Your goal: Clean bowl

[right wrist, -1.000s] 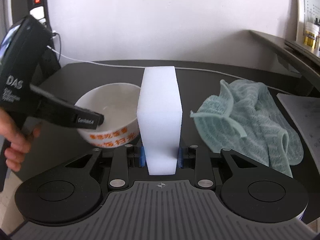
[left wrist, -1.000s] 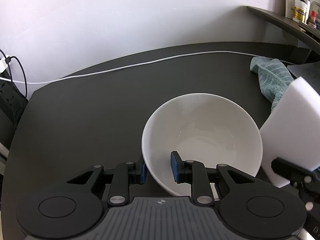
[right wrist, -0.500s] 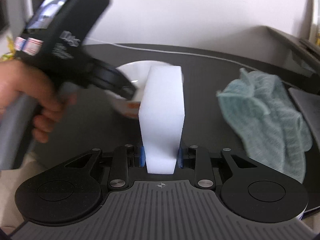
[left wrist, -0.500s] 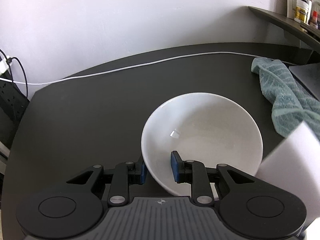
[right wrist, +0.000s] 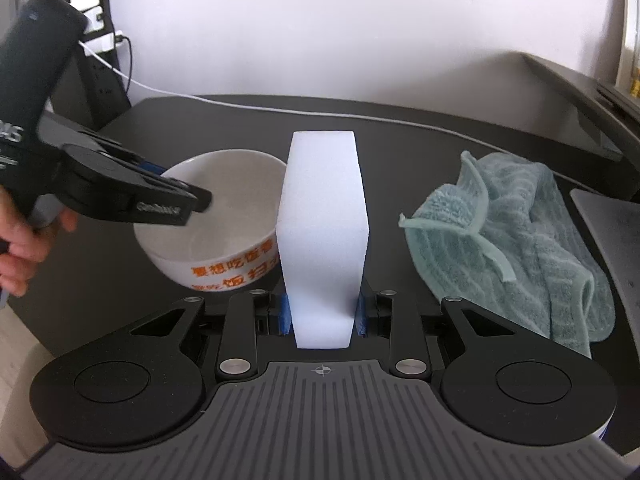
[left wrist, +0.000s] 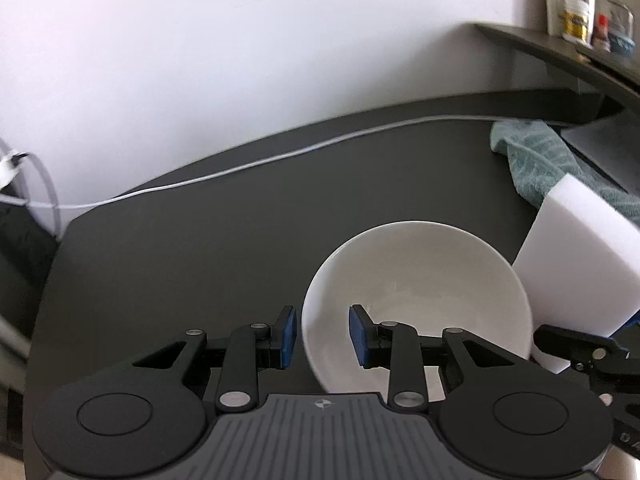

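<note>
Ok so starting at the far left of the right wrist view: there's a power strip [right wrist: 94,12] standing up against the wall with a red light lit near its top, and a white cable [right wrist: 280,110] running from there along the back of the dark table [right wrist: 240,128]; a person's hand [right wrist: 18,240] is wrapped round the handle of the left gripper [left wrist: 322,336], which reaches in from the left; its blue pads [left wrist: 287,336] sit either side of the near rim of the white bowl [left wrist: 420,292], one outside the wall and one inside; there's a visible gap between pads and rim in the left wrist view, so the jaws look parted around the rim rather than clamped on it, though I honestly can't tell for sure if they're touching.

The bowl itself sits left of centre on the table, tilted a bit toward the right wrist camera, with orange characters printed round its outer wall; inside looks plain white, can't make out any dirt.

Just right of the bowl is the white sponge [right wrist: 324,232], a tall foam block standing upright; the right gripper [right wrist: 323,314] has its jaws squeezed onto the lower end of it, blue pads pressing both sides; the sponge's left face is right beside the bowl's rim, can't tell whether they touch.

Further right, a crumpled teal cloth [right wrist: 508,240] lies on the table, well apart from the sponge; past it a dark raised shelf [right wrist: 580,92] runs along the right edge.
</note>
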Available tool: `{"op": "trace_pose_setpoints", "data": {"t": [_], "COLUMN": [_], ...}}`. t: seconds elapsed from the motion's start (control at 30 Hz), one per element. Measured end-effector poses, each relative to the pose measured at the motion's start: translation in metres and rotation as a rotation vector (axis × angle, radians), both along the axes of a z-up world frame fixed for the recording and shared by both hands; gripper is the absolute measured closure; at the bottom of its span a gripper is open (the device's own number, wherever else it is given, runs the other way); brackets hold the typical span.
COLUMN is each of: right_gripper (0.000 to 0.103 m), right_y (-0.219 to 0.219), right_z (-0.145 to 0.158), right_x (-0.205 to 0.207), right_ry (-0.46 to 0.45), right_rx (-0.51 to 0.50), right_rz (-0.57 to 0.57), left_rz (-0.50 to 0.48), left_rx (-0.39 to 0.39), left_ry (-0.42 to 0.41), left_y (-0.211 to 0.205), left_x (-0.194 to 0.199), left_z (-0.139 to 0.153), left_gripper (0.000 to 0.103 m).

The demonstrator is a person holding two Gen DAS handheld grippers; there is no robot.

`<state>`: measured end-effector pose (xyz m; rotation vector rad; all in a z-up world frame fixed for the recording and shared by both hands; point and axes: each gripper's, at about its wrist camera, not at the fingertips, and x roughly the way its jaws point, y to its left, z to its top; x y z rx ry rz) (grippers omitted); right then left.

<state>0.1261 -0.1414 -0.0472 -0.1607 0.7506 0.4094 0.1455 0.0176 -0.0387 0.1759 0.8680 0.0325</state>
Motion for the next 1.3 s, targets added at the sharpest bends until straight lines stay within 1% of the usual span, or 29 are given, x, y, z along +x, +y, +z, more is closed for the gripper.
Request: {"op": "trace_pose_setpoints", "data": {"t": [0.03,0.1,0.2,0.3,0.47,0.57,0.63,0.67,0.77,0.9,0.97,1.07,1.2,1.3], "right_gripper": [0.072,0.072,0.072,0.072,0.072,0.072,0.072,0.072,0.072,0.072,0.072,0.072,0.070,0.070], "right_y": [0.001,0.002,0.003,0.006,0.013,0.021,0.027,0.027,0.018,0.002,-0.005,-0.007,0.009,0.019], "right_z": [-0.001,-0.003,-0.004,-0.004,-0.003,-0.002,-0.002,-0.002,0.000,0.002,0.002,0.002,-0.002,-0.001], "right_x": [0.001,0.001,0.000,-0.006,-0.037,-0.060,-0.066,-0.064,-0.050,-0.021,-0.001,0.015,-0.001,-0.027], "right_ry": [0.001,0.002,-0.002,-0.005,-0.011,0.009,0.012,0.002,0.015,0.013,0.017,0.025,-0.015,-0.024], "right_rx": [-0.005,-0.011,-0.017,-0.024,-0.036,0.010,0.028,0.014,0.023,0.006,0.009,0.019,-0.055,-0.070], "right_rz": [0.000,0.002,0.002,-0.003,0.008,0.075,0.099,0.093,0.056,-0.020,-0.052,-0.072,-0.059,-0.052], "left_rz": [-0.021,-0.045,-0.004,0.044,0.071,0.072,0.070,0.070,0.074,0.123,0.124,0.115,0.113,0.116], "left_rx": [0.000,-0.014,-0.065,-0.085,-0.079,-0.074,-0.061,-0.060,-0.088,-0.117,-0.116,-0.106,-0.103,-0.107], "left_ry": [0.013,0.006,0.017,0.020,0.015,0.011,0.006,0.005,0.014,0.024,0.027,0.027,0.028,0.023], "left_y": [0.001,0.003,0.010,0.010,0.003,0.002,-0.001,-0.002,-0.001,-0.002,-0.005,-0.013,-0.014,-0.014], "left_x": [0.002,0.000,-0.002,-0.006,-0.005,-0.005,-0.005,-0.003,-0.007,-0.008,-0.008,-0.006,-0.004,-0.004], "left_z": [-0.003,-0.005,-0.004,-0.004,-0.005,-0.006,-0.007,-0.008,-0.008,-0.008,-0.008,-0.008,-0.009,-0.010], "left_gripper": [0.070,0.073,0.077,0.078,0.078,0.078,0.078,0.078,0.079,0.081,0.081,0.081,0.081,0.081]}}
